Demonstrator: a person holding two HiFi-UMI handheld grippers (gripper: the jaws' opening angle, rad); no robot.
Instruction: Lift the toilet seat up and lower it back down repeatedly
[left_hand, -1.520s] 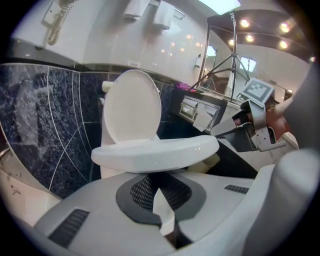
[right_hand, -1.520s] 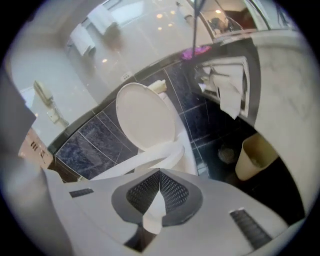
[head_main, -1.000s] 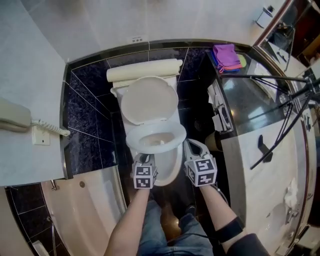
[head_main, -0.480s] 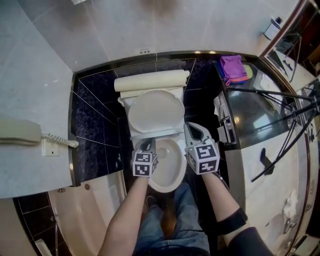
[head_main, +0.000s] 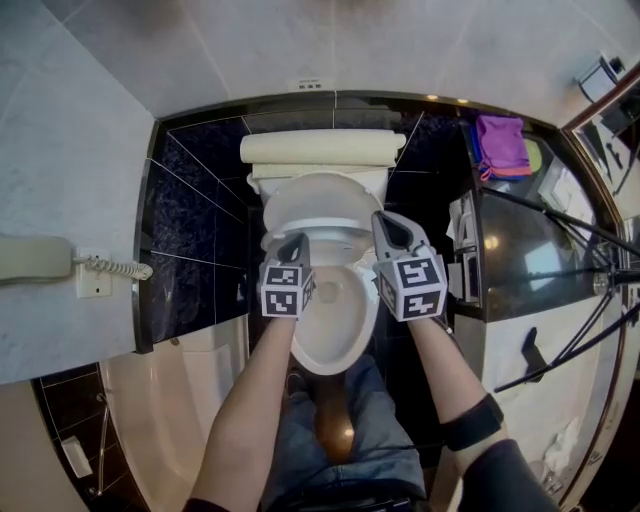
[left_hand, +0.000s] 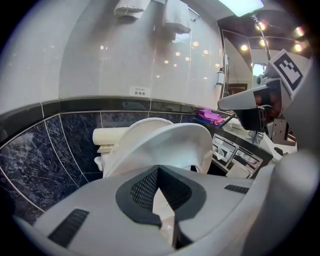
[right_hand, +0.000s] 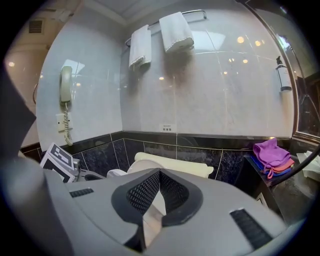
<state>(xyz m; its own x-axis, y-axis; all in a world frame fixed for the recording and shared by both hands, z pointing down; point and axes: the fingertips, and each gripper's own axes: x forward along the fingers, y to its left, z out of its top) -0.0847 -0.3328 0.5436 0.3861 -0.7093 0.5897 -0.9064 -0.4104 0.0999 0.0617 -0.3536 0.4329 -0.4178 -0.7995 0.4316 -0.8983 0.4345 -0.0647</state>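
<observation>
The white toilet bowl (head_main: 330, 335) stands open below my arms. Its seat (head_main: 335, 240) is tilted steeply up toward the raised lid (head_main: 315, 200) and the cream tank (head_main: 320, 148). My left gripper (head_main: 293, 242) is shut at the seat's left side, and my right gripper (head_main: 385, 222) is shut at its right side. In the left gripper view the lifted seat (left_hand: 175, 140) rises just beyond the closed left gripper (left_hand: 159, 168), with the lid (left_hand: 135, 130) behind it. In the right gripper view the closed right gripper (right_hand: 160, 171) hides most of the seat. Whether the jaws touch the seat is hidden.
A wall phone (head_main: 35, 258) hangs at the left. Purple cloths (head_main: 500, 135) lie on the dark counter (head_main: 520, 250) at the right. A bathtub rim (head_main: 150, 400) curves at lower left. Towels (right_hand: 175, 30) hang on the wall above. The person's legs are under the bowl.
Both grippers have moved up and toward the tank. The seat, lying flat on the bowl a second ago, now stands tilted up near the lid, and the bowl is uncovered.
</observation>
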